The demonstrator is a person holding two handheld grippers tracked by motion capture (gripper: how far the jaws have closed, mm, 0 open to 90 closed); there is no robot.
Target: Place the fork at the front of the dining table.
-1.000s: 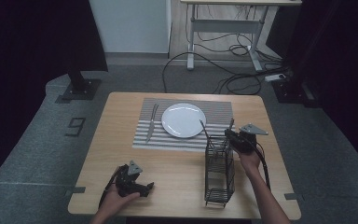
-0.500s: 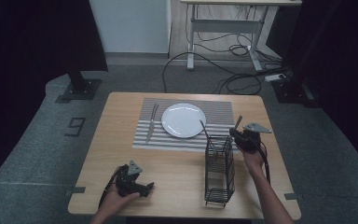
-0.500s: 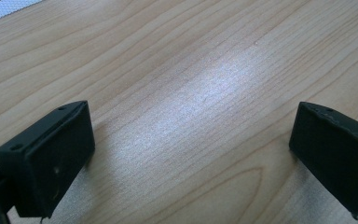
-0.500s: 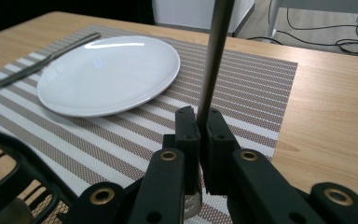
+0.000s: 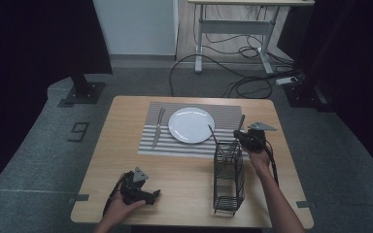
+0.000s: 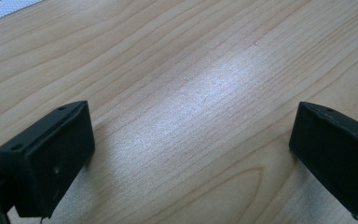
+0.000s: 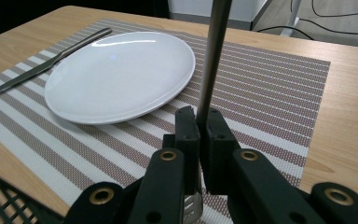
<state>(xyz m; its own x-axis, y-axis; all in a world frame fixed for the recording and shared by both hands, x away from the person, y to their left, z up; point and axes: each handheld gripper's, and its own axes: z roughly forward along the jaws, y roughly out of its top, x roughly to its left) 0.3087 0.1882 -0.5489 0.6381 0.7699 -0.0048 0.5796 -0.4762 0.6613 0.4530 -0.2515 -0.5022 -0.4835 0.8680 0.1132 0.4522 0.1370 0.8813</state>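
Pinched a thin silver handle (image 7: 214,56) with the right gripper (image 7: 199,121), both jaws pressed tight on it, no gap. Held the handle nearly straight up, top end high and leaning a little, lower end down below the jaws. Could not tell if the lower end was a fork or a spoon; just a bit of shiny metal there.

Held it in the air just off the plate's (image 5: 191,124) right edge, above the striped mat (image 7: 270,84). Found nothing on the plate. Found a bare strip of mat on the plate's right side, right under the held piece. Looked like the spot for it. To lay it there, would need to tip the long handle down flat, so that it runs along the plate's side, the same way as the knife (image 5: 158,127) on the plate's left.

Saw the wire basket (image 5: 228,179) nearer the person than the plate and to its right, close beside the right hand. Saw one more thin piece (image 5: 212,135) sticking up out of it, leaning toward the plate.

Rested the left gripper (image 5: 153,195) on the table (image 6: 191,70), well apart from the plate, near the person's edge and to the plate's left. Spread its jaws wide, with only bare wood between them. Much closer to the empty spot: the right hand.
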